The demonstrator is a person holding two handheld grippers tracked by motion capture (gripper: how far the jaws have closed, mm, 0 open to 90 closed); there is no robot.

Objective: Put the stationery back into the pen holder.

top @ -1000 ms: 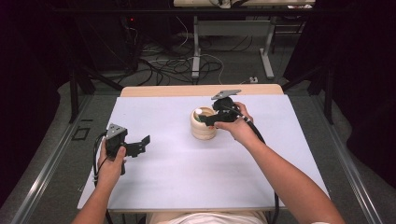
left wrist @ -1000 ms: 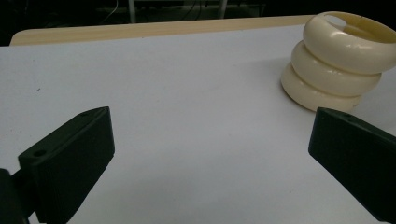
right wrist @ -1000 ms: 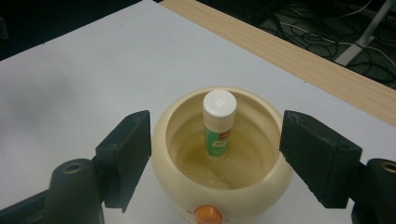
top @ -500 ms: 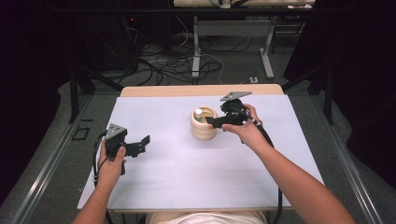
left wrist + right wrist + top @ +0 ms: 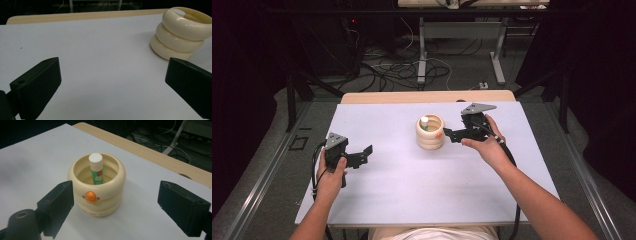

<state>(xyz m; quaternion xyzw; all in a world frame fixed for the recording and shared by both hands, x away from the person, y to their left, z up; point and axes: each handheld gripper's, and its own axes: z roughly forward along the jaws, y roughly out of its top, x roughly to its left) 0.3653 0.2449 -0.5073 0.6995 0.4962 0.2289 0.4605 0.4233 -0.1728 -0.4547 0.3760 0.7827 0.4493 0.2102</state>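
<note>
Small lettering on the cream pot's (image 5: 97, 195) base and glue stick's (image 5: 96, 168) red label seems unreadable

Right tongs (image 5: 446, 134) opened, backing off the cup (image 5: 430, 132).

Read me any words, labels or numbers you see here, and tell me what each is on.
Glue stick: a small red mark on its green label, too blurred to read.
Cream ribbed pot: a row of small raised characters along its lowest ring, too small to read.
Nothing else carries text.
</note>
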